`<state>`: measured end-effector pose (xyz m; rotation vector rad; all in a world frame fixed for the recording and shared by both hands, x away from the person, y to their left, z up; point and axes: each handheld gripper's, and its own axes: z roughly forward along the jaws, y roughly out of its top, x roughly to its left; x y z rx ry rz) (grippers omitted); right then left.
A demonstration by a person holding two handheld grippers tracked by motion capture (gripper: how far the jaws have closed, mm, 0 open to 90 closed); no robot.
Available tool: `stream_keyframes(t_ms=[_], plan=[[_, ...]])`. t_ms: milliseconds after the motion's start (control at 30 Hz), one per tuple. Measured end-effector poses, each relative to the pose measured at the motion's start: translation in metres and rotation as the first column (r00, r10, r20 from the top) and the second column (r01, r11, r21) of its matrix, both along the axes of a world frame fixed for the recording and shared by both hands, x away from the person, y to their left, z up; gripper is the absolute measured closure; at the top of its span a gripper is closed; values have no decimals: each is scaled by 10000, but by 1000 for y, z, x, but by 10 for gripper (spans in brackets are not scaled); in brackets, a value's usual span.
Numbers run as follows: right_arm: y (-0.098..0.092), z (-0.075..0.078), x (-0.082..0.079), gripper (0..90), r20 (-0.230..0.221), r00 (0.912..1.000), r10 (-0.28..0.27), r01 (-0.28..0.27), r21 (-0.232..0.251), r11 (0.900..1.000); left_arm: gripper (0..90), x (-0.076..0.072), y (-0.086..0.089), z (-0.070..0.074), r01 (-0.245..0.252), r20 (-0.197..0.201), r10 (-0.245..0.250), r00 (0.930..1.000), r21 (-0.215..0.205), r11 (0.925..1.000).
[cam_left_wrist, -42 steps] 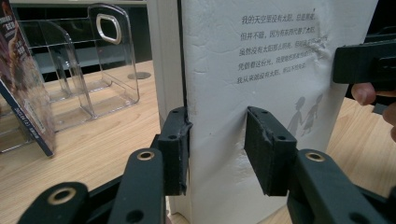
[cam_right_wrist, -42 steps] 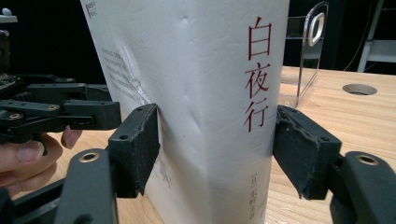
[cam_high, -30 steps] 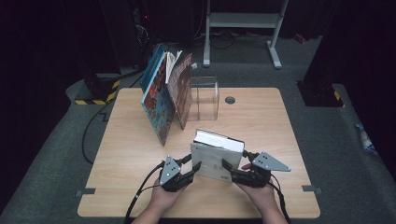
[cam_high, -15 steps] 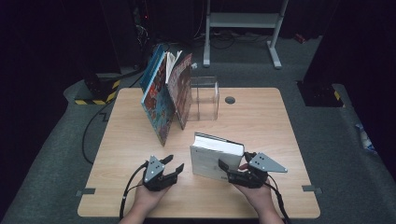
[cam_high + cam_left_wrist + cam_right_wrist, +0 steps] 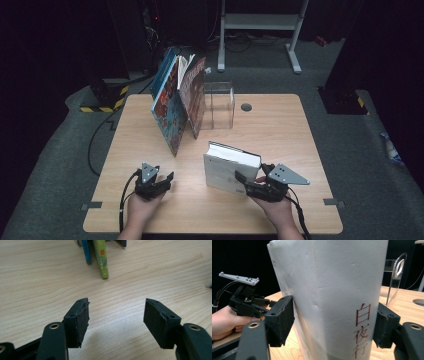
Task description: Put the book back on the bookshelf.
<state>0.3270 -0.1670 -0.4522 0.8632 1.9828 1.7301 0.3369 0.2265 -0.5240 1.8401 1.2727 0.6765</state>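
Right gripper (image 5: 248, 181) clamped across the white book (image 5: 229, 169), one pad flat on the cover, the other at the spine with red characters; jaws just been closing, book between them. Book upright on the wooden table (image 5: 280, 130), near the front edge, right of centre. Left gripper (image 5: 166, 180) well apart from it, low over bare wood at the front left, jaws spread with nothing between, just been opening. Farther back, leaning picture books (image 5: 177, 102) propped beside a clear acrylic stand (image 5: 218, 102).
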Motion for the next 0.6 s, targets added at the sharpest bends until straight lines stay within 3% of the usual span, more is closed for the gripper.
stream_keyframes(t_ms=[200,600], plan=[[0,-1,-4,340,234,9997,-5,7,-88,10000,319,1,-6,-1,-1,2,1,10000,408,9992],[0,-3,-9,413,616,9981,51,-36,-249,9997,321,1,-5,-1,15,-40,-13,10000,348,9994]])
